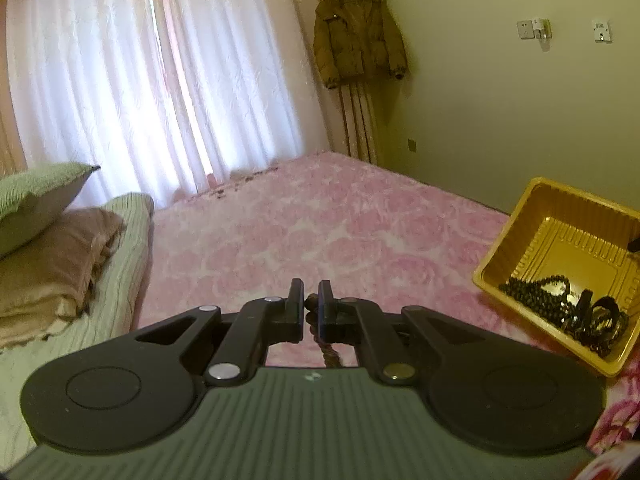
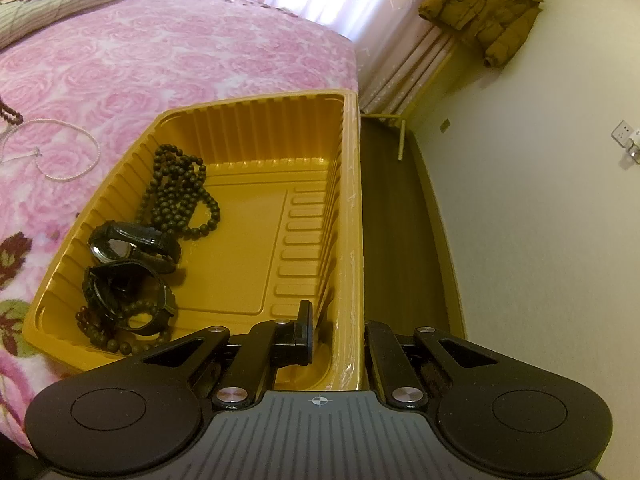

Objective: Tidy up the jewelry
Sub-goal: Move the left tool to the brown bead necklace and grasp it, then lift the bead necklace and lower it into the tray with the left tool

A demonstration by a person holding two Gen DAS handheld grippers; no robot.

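Yellow tray (image 2: 348,208): rim pinched by R gripper (image 2: 336,330), prob. to steady it. Inside: beads, watches. L gripper (image 1: 311,300), left of tray, nips reddish bead strand (image 1: 310,304), likely tray-bound. Pearl necklace (image 2: 60,148) left of tray, unsorted.

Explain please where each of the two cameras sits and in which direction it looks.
Left wrist: on the left claw, looking across the pink bedspread to the curtains; claw shut on a brown beaded string.
Right wrist: on the right claw, looking down into the yellow tray; claw clamped on the tray's right wall.
Shared: tray, bedspread, dark bead necklaces, brown jacket.
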